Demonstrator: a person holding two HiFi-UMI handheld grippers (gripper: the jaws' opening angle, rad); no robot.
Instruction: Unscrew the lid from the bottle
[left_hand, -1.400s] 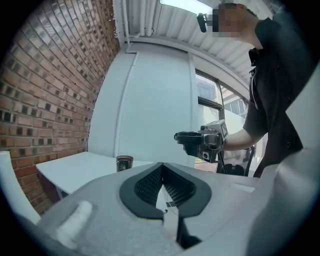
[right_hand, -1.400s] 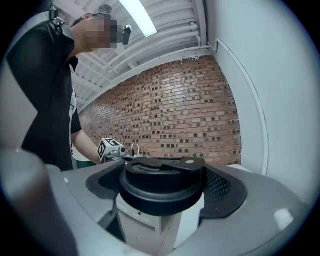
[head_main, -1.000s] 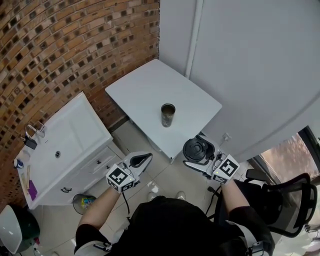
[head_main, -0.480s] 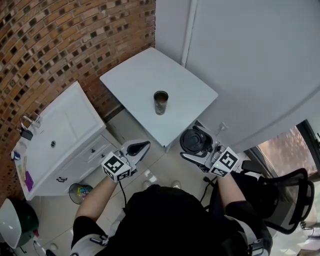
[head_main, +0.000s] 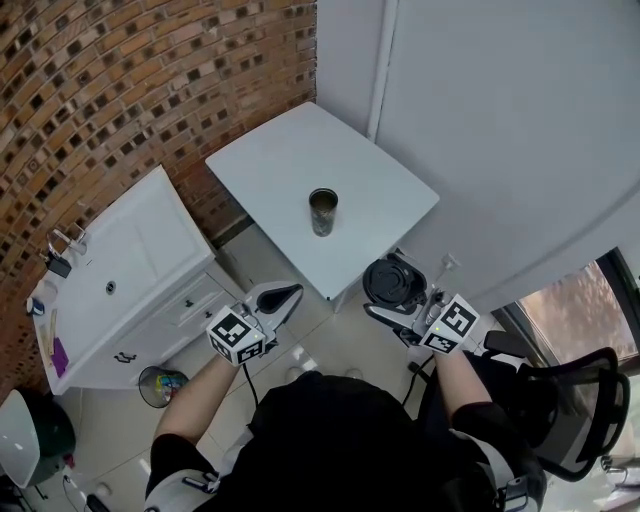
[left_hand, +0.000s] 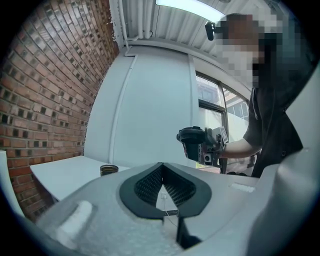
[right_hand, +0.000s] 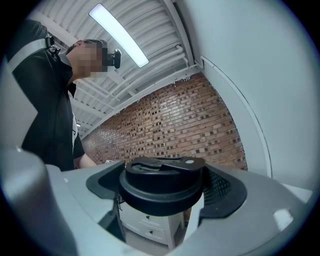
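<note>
The right tool (head_main: 398, 298) has its 2 jaws spread wide and clamped on a black round plastic lid (head_main: 390, 281). In the right gripper view the dark ribbed pads press the lid's sides, 1 on each side. The lid sits level between them, its wider rim below and a moulded flip piece on top.

The left tool (head_main: 285, 296) holds nothing. In the left gripper view its 2 dark pads meet at the tips, with only a narrow gap further back.

The open cylindrical metal bottle (head_main: 322, 212) stands upright and uncapped on the white square tabletop (head_main: 270, 165). It is ahead of both tools, roughly between their lines, and well apart from each. From the left tool it shows just left of the closed tips and beyond them, on the tabletop's near part. The right tool with the lid appears to the right of those tips and higher in the view. Both tools are off the tabletop's near edge, over the tiled floor (head_main: 345, 345). Neither touches the tabletop or the bottle.

Each tool carries a white cube with black square markers (head_main: 236, 336) at its rear, towards the person's forearm (head_main: 195, 400).

To the left tool's left stands a white vanity cabinet with a basin (head_main: 120, 290), against a red brick wall (head_main: 120, 90). A small round bin (head_main: 165, 383) sits on the floor behind it. Behind and to the right of the right tool is a black office chair (head_main: 585, 400). A plain white wall panel (head_main: 500, 120) rises beyond the tabletop.
</note>
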